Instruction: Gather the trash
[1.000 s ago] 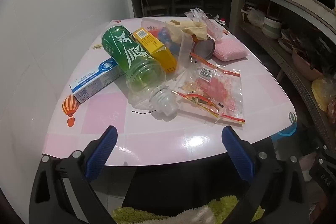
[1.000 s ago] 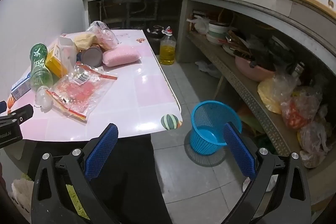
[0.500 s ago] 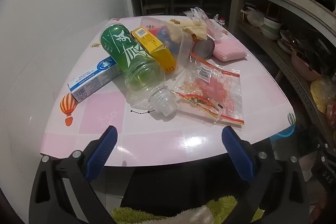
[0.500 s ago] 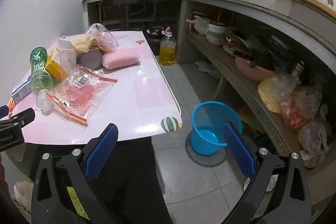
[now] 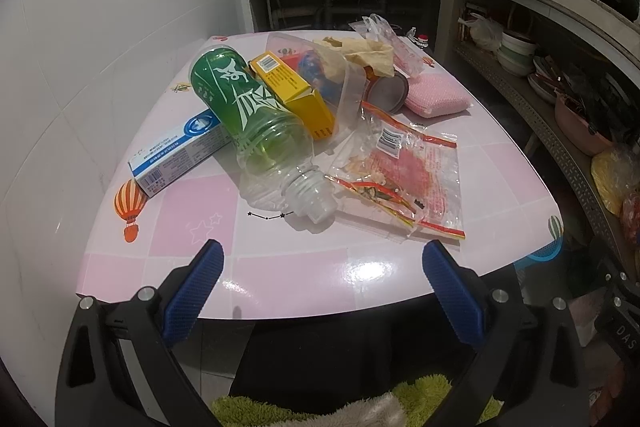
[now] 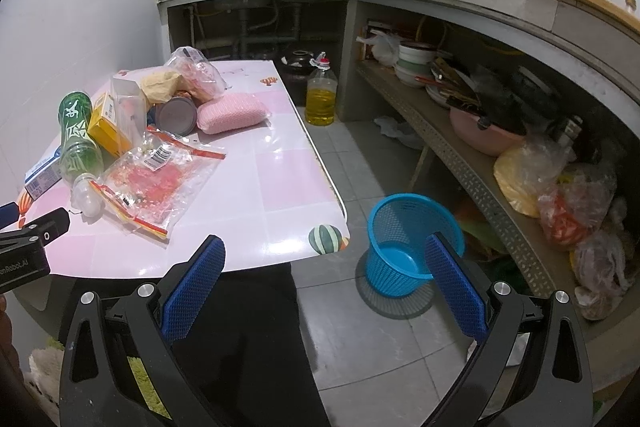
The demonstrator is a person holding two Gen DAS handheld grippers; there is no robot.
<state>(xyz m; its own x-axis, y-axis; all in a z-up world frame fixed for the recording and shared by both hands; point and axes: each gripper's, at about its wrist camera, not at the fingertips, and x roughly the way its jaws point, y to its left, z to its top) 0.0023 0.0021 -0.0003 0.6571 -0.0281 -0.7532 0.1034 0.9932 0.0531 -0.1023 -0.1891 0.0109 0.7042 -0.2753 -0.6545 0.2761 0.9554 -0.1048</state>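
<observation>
Trash lies piled on the pink table: a green plastic bottle on its side, a yellow box, a blue-and-white toothpaste box, a clear red-printed wrapper, a can and a pink sponge. My left gripper stands open at the table's near edge, just short of the bottle's neck, holding nothing. My right gripper is open and empty off the table's right front corner. A blue mesh basket stands on the floor, and its right side lies behind my right finger.
A white tiled wall borders the table on the left. A concrete counter with a shelf of bowls and bags runs along the right. An oil bottle stands on the floor beyond the table. Grey tiled floor lies between table and shelf.
Both views have shifted slightly; the left gripper has crept a little closer to the table. Nothing on the table has moved and both grippers stay open.
</observation>
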